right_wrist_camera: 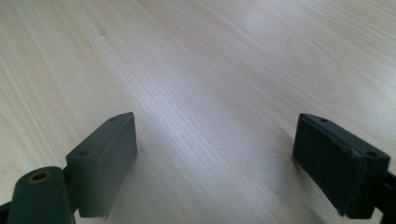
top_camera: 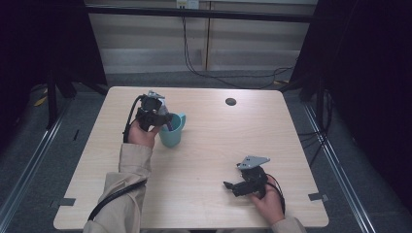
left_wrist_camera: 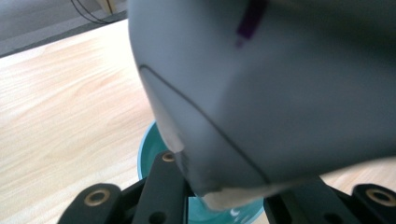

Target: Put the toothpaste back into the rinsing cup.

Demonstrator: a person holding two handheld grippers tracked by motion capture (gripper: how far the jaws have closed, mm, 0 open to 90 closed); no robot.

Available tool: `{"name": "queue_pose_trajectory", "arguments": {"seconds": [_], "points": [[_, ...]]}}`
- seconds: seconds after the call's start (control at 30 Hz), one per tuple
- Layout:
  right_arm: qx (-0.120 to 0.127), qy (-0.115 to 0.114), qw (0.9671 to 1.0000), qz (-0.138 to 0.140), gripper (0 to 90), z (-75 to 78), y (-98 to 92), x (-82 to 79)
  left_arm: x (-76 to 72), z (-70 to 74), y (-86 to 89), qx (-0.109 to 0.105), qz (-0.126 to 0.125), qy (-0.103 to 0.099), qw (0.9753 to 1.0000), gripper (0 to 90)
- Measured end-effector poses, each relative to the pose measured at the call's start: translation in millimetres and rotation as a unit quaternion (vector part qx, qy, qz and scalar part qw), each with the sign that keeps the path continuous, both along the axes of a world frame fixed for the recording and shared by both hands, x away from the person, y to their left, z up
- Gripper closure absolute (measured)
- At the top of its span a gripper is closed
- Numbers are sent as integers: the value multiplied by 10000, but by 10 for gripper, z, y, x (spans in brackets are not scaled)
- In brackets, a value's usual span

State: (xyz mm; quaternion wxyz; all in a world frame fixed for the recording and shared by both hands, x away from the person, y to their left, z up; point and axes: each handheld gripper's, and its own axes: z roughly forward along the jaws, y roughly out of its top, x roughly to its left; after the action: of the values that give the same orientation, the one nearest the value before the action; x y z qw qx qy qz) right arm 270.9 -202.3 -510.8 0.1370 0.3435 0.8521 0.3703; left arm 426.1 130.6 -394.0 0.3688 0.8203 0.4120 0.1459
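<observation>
Holding a grey packet (left_wrist_camera: 280, 93) tilted directly above the teal cup (top_camera: 172, 130), we are clamping it in the left gripper (top_camera: 163, 119). We are resting the right gripper (top_camera: 233, 187), jaws wide apart and empty, on the table (top_camera: 218, 141), well apart from the cup.

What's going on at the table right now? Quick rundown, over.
Left gripper shut on a grey packet, held over the teal mug. Right gripper open, idle above bare table. Nothing in the way.
</observation>
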Motion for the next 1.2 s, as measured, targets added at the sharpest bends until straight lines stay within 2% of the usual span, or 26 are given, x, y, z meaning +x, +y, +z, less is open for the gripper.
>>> {"name": "queue_pose_trajectory", "arguments": {"seconds": [0.1,0.2,0.4,0.43,0.47,0.5,0.63,0.67,0.8,1.03,1.2], "points": [[-7,-10,10000,2,130,0,0,1,-7,-50,-11,63,14,14,10000,757],[1,-9,10000,-2,130,-1,0,1,-17,-94,-9,21,30,38,10000,755],[0,-5,10000,-5,130,0,0,0,-49,-106,3,1,34,-52,10000,742],[0,-5,10000,-5,130,0,0,0,-49,-106,3,1,34,-52,10000,727],[-1,-3,10000,-6,130,0,0,-1,-68,-99,13,-69,128,-120,9998,663],[-1,4,10000,-18,130,1,1,-3,-71,-97,26,-53,86,-126,9999,632],[-1,4,10000,-17,130,0,1,-4,-106,-120,26,-17,69,-93,9999,619],[0,2,10000,-16,130,0,1,-4,-110,-125,36,59,71,-105,9999,606],[-4,2,10000,-12,131,0,0,-5,-131,-143,41,52,102,-142,9998,494],[-1,5,10000,-8,130,0,0,-4,-169,-133,68,25,145,-160,9998,405],[-6,7,10000,-7,131,1,-1,-6,-201,-129,95,23,158,-201,9997,375]]}}
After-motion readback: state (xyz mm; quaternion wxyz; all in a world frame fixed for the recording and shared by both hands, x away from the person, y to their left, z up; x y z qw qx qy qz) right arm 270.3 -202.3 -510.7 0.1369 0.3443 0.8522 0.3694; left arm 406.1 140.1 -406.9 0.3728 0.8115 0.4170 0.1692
